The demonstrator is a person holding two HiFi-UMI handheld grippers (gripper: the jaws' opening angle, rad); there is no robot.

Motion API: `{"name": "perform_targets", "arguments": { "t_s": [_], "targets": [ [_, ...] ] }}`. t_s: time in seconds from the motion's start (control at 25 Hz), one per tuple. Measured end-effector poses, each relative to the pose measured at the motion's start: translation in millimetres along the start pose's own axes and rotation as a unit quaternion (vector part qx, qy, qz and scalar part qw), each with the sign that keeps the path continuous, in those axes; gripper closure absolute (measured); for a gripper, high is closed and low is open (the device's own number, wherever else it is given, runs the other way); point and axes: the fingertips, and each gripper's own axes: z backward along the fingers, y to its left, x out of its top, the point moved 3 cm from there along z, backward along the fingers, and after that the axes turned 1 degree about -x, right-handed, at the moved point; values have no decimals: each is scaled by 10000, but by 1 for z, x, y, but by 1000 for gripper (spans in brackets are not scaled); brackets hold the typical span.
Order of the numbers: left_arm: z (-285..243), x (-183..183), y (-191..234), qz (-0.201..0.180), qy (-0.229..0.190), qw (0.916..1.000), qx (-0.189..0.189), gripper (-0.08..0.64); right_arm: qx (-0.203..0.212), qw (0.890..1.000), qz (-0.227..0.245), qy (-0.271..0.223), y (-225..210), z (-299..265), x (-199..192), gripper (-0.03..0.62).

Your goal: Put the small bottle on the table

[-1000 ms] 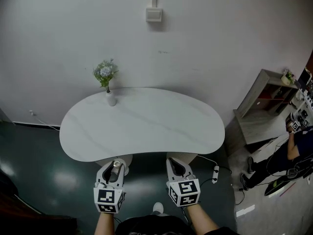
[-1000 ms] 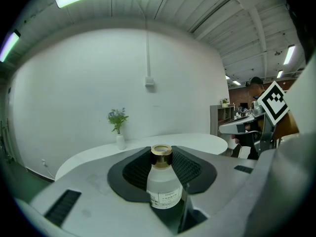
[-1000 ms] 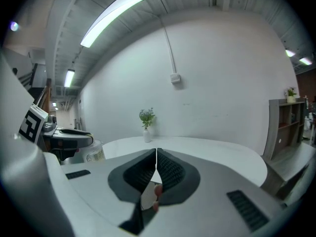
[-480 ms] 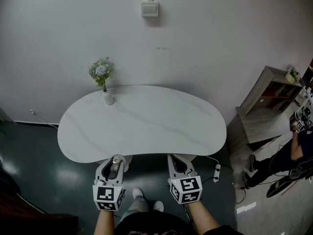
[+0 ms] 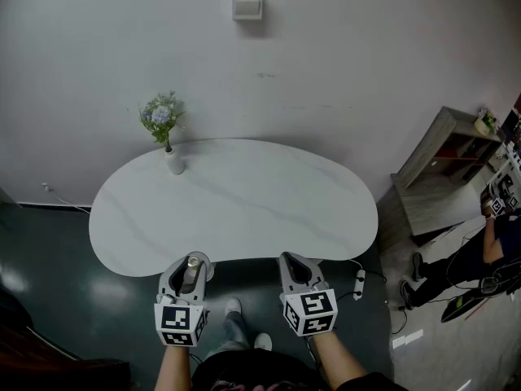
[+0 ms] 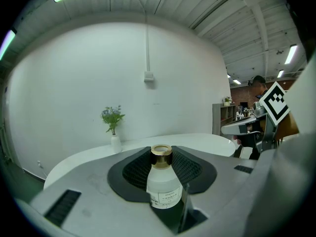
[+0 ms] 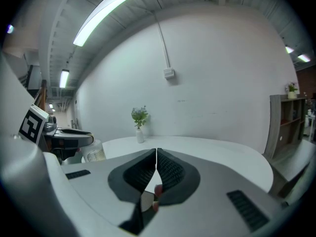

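A small frosted white bottle [image 6: 163,184] with a gold cap stands upright between the jaws of my left gripper [image 5: 192,269], which is shut on it. In the head view the small bottle [image 5: 190,274] hangs just over the near edge of the white oval table [image 5: 236,206]. My right gripper [image 5: 295,269] is level with it to the right, at the table's near edge, jaws shut with nothing between them. From the right gripper view the bottle [image 7: 94,153] shows at the left, and the right gripper [image 7: 156,157] has its pads touching.
A small white vase with blue flowers [image 5: 166,137] stands at the table's far left edge. A white wall with a switch box [image 5: 247,6] rises behind. A grey shelf unit [image 5: 444,173] and a person [image 5: 480,259] are at the right. A power strip [image 5: 358,286] lies on the dark floor.
Both grippers have come forward, now reaching the table's near edge. The left gripper still carries the bottle.
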Motion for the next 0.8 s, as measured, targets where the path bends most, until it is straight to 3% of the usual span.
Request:
{"name": "perform_targets", "arguments": {
  "t_s": [0.8],
  "targets": [
    [-69, -17, 38, 105, 203, 9996, -161, 430, -2, 9995, 108, 302, -5, -64, 0, 523]
  ]
}}
